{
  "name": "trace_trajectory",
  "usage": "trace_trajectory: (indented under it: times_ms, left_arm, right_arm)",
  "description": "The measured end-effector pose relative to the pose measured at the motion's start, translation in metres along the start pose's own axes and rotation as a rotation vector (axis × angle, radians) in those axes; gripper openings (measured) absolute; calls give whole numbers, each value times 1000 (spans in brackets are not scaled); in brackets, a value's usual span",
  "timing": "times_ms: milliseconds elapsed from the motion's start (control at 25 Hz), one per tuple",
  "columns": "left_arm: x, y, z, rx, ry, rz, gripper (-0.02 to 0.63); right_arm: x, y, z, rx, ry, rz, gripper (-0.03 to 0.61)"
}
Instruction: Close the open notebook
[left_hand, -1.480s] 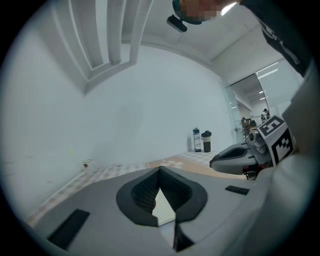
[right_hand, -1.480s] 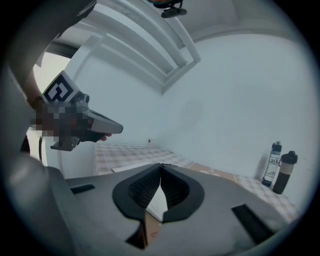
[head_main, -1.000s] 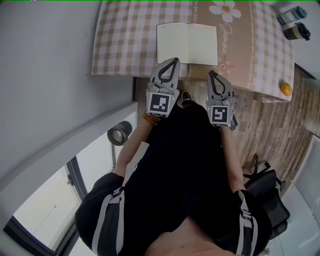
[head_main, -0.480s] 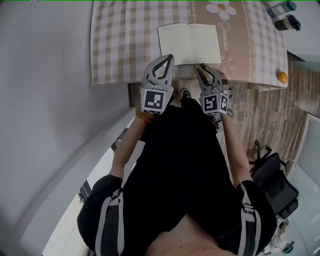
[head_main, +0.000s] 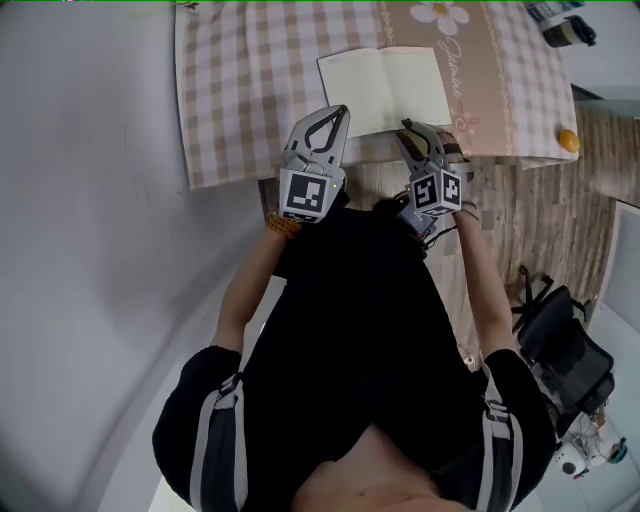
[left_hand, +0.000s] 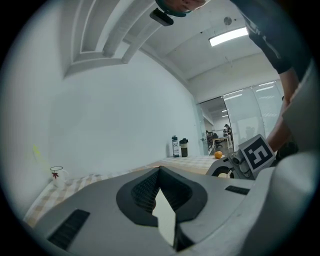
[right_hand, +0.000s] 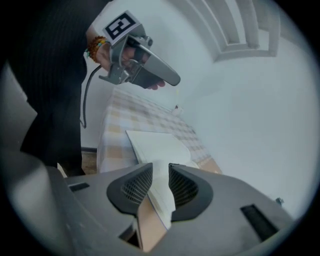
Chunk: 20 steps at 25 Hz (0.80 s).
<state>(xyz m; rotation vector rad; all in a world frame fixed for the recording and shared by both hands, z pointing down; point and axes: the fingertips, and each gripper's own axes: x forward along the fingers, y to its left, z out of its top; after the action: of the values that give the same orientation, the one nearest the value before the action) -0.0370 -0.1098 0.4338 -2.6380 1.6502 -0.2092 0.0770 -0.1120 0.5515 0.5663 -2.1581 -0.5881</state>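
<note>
The left gripper (head_main: 338, 112) has its jaws pressed together with nothing between them. It hovers at the 7 o'clock side of the open notebook (head_main: 385, 88), over the near edge of the checked tablecloth (head_main: 240, 90), and points almost level. Closed like that, it looks better suited to steady or nudge the left page than to grasp it.

The notebook lies flat with its pages up, at 12 o'clock in the head view, square to the table's near edge.

The right gripper (head_main: 408, 127), at the notebook's 5 o'clock, tilts down toward the right page's near corner. Its jaws have just been opening and stand apart. The page edge shows in the gap, but the pads do not seem to press on it. That spread probably readies a pinch on the right-hand leaf, to swing it over the spine.

An orange (head_main: 568, 140) sits well apart at 3 o'clock.
</note>
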Motion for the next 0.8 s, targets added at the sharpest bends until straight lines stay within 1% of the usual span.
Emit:
trace_trajectory:
  times_ms: [280, 360, 440, 640, 720, 800]
  left_arm:
    - [11, 9, -6, -10, -1, -45, 12]
    - [11, 9, -10, -13, 0, -57, 12]
    - [11, 10, -13, -16, 2, -65, 12]
    - [10, 17, -20, -27, 13, -60, 12]
    - [8, 19, -22, -28, 13, -57, 12]
    - [6, 21, -22, -30, 13, -53, 12]
  right_arm:
    - [11, 14, -4, -141, 46, 83, 106]
    - [15, 19, -5, -165, 65, 109, 108]
    - [19, 24, -7, -187, 85, 134, 129]
    - [31, 29, -12, -235, 120, 182, 133]
    - [34, 31, -14, -253, 134, 205, 158]
    - [37, 32, -16, -270, 145, 220, 160]
